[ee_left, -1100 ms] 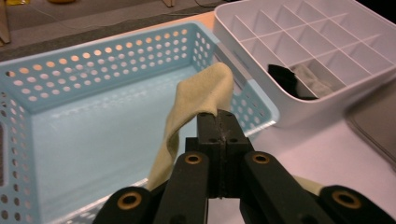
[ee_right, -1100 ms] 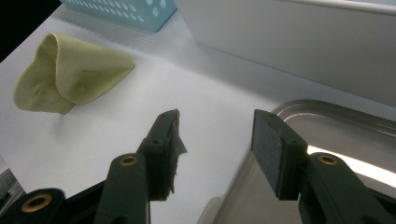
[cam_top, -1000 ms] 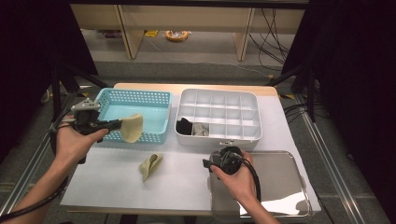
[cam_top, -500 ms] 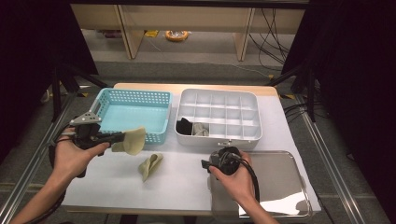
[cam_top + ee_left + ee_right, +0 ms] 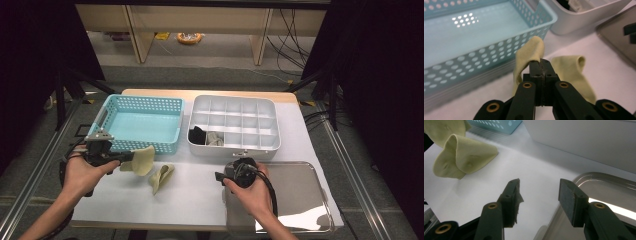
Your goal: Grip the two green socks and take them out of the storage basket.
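My left gripper (image 5: 125, 158) is shut on a pale yellow sock (image 5: 141, 160), held just in front of the teal basket (image 5: 137, 125). In the left gripper view the jaws pinch the folded sock (image 5: 527, 56) at its edge, close to the basket wall (image 5: 476, 60). A second yellow sock (image 5: 161, 177) lies crumpled on the white table to the right of it, also seen as a second sock (image 5: 574, 72) and a second sock (image 5: 461, 157). My right gripper (image 5: 219, 176) stands open over the table near the metal tray (image 5: 300, 200), with nothing between its jaws (image 5: 539, 195).
A white divided organiser box (image 5: 235, 127) sits behind the right gripper, with a black item (image 5: 198, 135) and a grey item (image 5: 214, 139) in its front-left cells. The metal tray's rim (image 5: 599, 178) lies right beside the right jaw.
My left hand has come down and toward the table's near edge with the yellow sock, from over the basket's front wall to just in front of it. The right hand has stayed still.
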Motion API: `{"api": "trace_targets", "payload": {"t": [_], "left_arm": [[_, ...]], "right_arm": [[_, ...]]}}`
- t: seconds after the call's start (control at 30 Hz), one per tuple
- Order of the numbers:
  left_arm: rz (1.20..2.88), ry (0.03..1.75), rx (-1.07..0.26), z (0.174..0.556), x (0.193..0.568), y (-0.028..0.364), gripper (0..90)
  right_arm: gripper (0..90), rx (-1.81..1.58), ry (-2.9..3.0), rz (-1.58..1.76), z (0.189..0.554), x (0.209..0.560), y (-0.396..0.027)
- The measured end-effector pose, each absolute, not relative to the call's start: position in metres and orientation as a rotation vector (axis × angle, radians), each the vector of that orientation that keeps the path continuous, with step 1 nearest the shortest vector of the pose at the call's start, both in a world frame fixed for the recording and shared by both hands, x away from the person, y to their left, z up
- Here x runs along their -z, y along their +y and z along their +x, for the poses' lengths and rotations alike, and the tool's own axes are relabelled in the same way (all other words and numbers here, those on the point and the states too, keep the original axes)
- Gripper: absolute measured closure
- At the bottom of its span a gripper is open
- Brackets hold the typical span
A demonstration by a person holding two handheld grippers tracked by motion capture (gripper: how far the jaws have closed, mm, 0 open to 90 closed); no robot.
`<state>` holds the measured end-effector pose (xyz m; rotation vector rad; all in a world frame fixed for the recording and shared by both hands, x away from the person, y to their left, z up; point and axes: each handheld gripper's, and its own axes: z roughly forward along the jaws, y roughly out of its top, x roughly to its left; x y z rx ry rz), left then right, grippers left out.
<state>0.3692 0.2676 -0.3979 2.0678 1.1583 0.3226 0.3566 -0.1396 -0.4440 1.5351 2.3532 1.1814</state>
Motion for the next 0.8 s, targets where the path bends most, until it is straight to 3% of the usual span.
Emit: {"api": "trace_targets", "payload": {"t": [0.5,0.8], "left_arm": [[2.159,1.145,-0.285,0.355,0.438,0.256,83.9],[2.182,1.032,-0.31,0.341,0.431,0.245,57.4]], "right_arm": [[52.1,-1.18,2.361,1.553,0.356,0.444,-0.137],[52.2,-1.159,2.38,1.535,0.357,0.444,-0.138]]}}
